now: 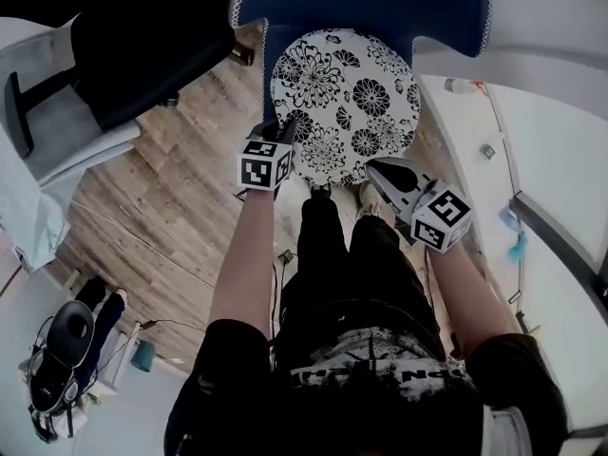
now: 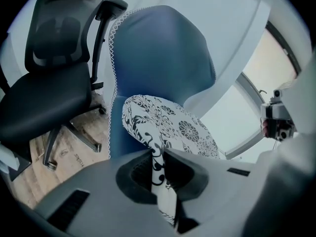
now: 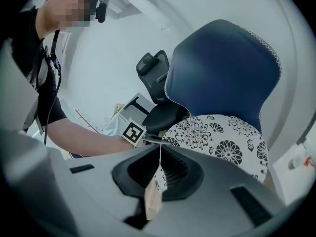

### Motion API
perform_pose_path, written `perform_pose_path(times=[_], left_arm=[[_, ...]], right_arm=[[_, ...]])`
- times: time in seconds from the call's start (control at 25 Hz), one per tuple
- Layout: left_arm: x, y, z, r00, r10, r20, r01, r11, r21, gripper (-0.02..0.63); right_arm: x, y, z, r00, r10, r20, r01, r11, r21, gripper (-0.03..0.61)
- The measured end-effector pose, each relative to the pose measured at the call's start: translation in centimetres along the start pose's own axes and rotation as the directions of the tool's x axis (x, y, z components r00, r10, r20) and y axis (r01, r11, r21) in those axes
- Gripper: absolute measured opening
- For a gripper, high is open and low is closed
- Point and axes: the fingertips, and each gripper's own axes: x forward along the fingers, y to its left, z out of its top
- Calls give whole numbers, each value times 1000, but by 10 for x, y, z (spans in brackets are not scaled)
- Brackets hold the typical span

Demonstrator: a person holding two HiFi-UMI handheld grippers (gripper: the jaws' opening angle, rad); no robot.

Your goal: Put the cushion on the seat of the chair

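The round white cushion (image 1: 347,103) with a black flower print hangs over the seat of the blue chair (image 1: 361,3), in front of its backrest. My left gripper (image 1: 278,133) is shut on the cushion's near left edge. My right gripper (image 1: 373,168) is shut on its near right edge. In the left gripper view the cushion (image 2: 168,125) tilts up toward the blue chair's back (image 2: 158,58), its rim pinched in my left gripper (image 2: 158,154). In the right gripper view a thin edge of the cushion (image 3: 222,137) is clamped in my right gripper (image 3: 159,149). The seat is hidden under the cushion.
A black office chair (image 1: 142,55) stands on the wooden floor (image 1: 161,207) left of the blue chair. A white table top (image 1: 551,160) with small items runs along the right. The person's legs (image 1: 332,255) are close to the chair's front. Bags (image 1: 62,350) lie at lower left.
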Motion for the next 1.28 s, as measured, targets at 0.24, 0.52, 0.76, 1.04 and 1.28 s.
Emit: perform_pose_path(times=[0.24,0.52,0.76,1.04,1.28], left_arm=[[7,22,-17,998,57,-25,-57,998,-14,28],[23,42,-33,991,123,-61,-125,992,-31,63],[21,61,-35,977,204,-57,-206,978,-35,218],[6,52,-37,976,194,-95,-197,980,-16,252],[-30,35,-8,982,175,-68,-176,984,-10,250]], right_arm=[[6,-9,-12,1000,5,-10,-4,1000,28,20],[16,-16,-27,999,28,-40,-27,999,39,20],[29,-12,-27,997,54,-47,-53,998,32,20],[33,-11,-27,995,63,-81,-63,998,11,20],[30,6,-7,994,93,-60,-91,995,36,20]])
